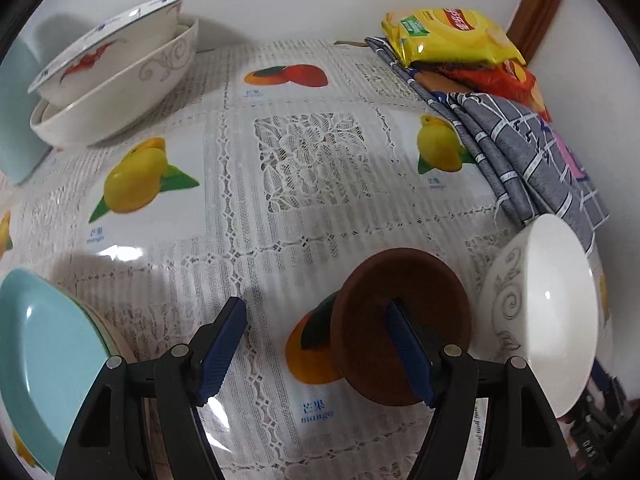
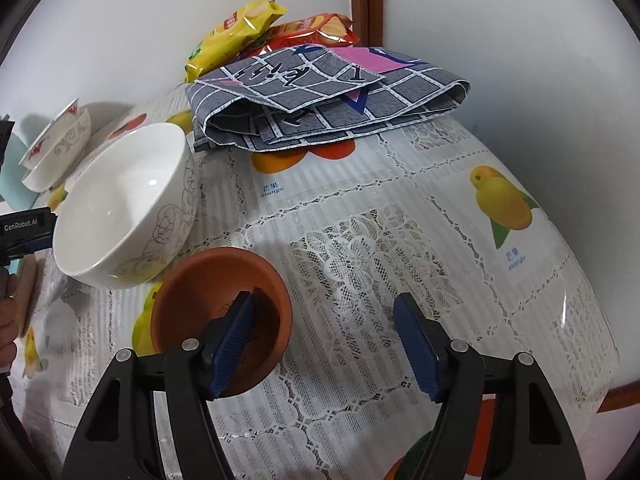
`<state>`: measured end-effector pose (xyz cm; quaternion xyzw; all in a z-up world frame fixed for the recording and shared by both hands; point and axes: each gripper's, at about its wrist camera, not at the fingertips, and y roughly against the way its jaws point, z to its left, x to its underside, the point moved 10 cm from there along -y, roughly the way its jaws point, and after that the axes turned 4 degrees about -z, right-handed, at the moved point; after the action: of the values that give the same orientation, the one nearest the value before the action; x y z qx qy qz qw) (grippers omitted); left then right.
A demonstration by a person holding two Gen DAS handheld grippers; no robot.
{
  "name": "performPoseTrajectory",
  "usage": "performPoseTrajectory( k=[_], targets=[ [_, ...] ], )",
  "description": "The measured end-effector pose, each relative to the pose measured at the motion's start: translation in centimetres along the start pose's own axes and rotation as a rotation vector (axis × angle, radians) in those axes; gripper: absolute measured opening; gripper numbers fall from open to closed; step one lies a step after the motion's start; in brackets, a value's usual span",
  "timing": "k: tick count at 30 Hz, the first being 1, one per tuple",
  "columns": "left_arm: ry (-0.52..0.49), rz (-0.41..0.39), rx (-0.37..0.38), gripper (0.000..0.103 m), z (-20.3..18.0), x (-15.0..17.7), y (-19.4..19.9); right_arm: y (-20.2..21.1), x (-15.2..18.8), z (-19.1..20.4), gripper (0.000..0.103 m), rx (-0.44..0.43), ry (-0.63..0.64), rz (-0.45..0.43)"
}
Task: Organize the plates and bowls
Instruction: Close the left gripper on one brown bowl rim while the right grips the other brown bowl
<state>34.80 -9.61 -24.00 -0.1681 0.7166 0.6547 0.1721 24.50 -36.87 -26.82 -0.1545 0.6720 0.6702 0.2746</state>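
A small brown bowl (image 1: 400, 320) (image 2: 212, 300) sits on the fruit-print tablecloth. A white bowl with grey scrollwork (image 1: 544, 312) (image 2: 128, 204) stands beside it. My left gripper (image 1: 320, 344) is open, its right finger over the brown bowl. My right gripper (image 2: 326, 344) is open, its left finger over the brown bowl's inside. Two nested bowls (image 1: 116, 72) (image 2: 56, 144), one with a red pattern, stand at the table's far left corner. Stacked teal plates (image 1: 44, 364) lie at the near left.
A folded grey checked cloth (image 2: 320, 96) (image 1: 532, 156) and yellow and red snack bags (image 1: 452, 36) (image 2: 240, 28) lie at the far right corner by the wall. A pale teal object (image 1: 16, 120) stands at the left edge.
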Motion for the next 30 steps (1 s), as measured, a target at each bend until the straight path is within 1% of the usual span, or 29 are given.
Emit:
performPoseTrajectory(
  k=[2, 4, 6, 12, 15, 19, 21, 23, 24, 25, 26, 27, 29, 30],
  targets=[
    [-0.011, -0.003, 0.000, 0.071, -0.1, -0.1, -0.1, -0.1, 0.0, 0.1, 0.075, -0.005, 0.003, 0.003],
    [-0.020, -0.007, 0.008, 0.074, -0.2, -0.2, -0.2, -0.4, -0.1, 0.1, 0.079, -0.014, 0.007, 0.004],
    [-0.032, -0.005, 0.023, 0.081, -0.4, -0.2, -0.4, -0.4, -0.2, 0.2, 0.080, -0.014, 0.009, 0.001],
    [-0.032, -0.039, 0.024, 0.081, -0.4, -0.7, -0.5, -0.3, -0.3, 0.1, 0.081, -0.023, 0.010, -0.007],
    [-0.010, -0.059, 0.038, 0.080, -0.2, -0.9, -0.4, -0.2, -0.4, 0.2, 0.081, -0.014, 0.020, -0.016],
    [-0.012, -0.076, 0.062, 0.079, -0.3, -1.1, -0.3, -0.1, -0.3, 0.2, 0.079, -0.018, 0.014, -0.011],
    [-0.012, -0.082, 0.060, 0.074, -0.2, -1.2, -0.2, 0.0, -0.4, 0.5, 0.074, -0.027, 0.034, -0.015],
    [-0.023, -0.091, 0.049, 0.070, -0.1, -1.2, 0.0, 0.2, -0.3, 0.8, 0.065, -0.036, 0.042, -0.018],
    [-0.027, -0.092, 0.049, 0.069, -0.1, -1.2, 0.0, 0.2, -0.2, 0.9, 0.063, -0.039, 0.044, -0.021],
    [-0.032, -0.094, 0.052, 0.067, -0.1, -1.3, 0.0, 0.3, -0.2, 1.1, 0.059, -0.043, 0.045, -0.023],
    [-0.038, -0.099, 0.058, 0.059, -0.2, -1.4, 0.1, 0.3, -0.2, 1.3, 0.054, -0.051, 0.046, -0.024],
    [-0.042, -0.101, 0.064, 0.052, -0.3, -1.4, 0.1, 0.4, -0.2, 1.5, 0.051, -0.062, 0.044, -0.025],
    [-0.045, -0.100, 0.074, 0.047, -0.5, -1.4, 0.2, 0.4, -0.2, 2.0, 0.037, -0.080, 0.046, -0.025],
    [-0.045, -0.100, 0.086, 0.042, -0.6, -1.4, 0.2, 0.4, -0.2, 2.3, 0.033, -0.094, 0.047, -0.022]
  ],
)
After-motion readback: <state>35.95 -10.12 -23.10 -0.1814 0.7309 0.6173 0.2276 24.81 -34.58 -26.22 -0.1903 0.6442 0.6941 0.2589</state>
